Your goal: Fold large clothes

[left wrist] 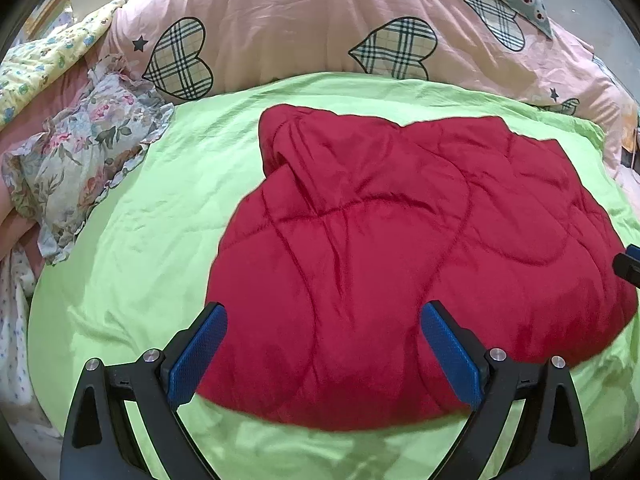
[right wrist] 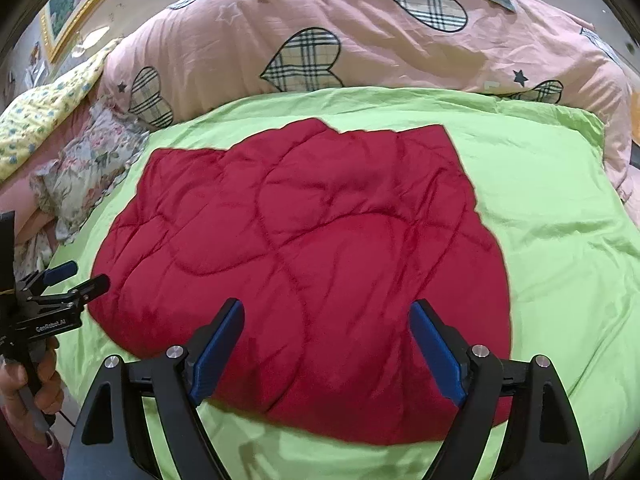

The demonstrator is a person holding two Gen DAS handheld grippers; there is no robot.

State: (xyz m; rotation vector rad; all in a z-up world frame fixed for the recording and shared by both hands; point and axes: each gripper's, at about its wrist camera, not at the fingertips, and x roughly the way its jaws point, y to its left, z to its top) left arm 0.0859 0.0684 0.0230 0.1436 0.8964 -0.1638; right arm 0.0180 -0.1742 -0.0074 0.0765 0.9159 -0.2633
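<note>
I see the red quilted garment (left wrist: 400,256) lying folded on the green sheet (left wrist: 132,240), both my left gripper (left wrist: 324,328) and right gripper (right wrist: 326,328) spread wide and holding nothing just above its near edge; next I'd pinch 2 near corners evenly.

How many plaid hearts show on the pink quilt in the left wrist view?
4. One at the left, one at centre, one upper right, partly under the bear-print cloth, one cut off by the green sheet at right. More may be hidden.
</note>
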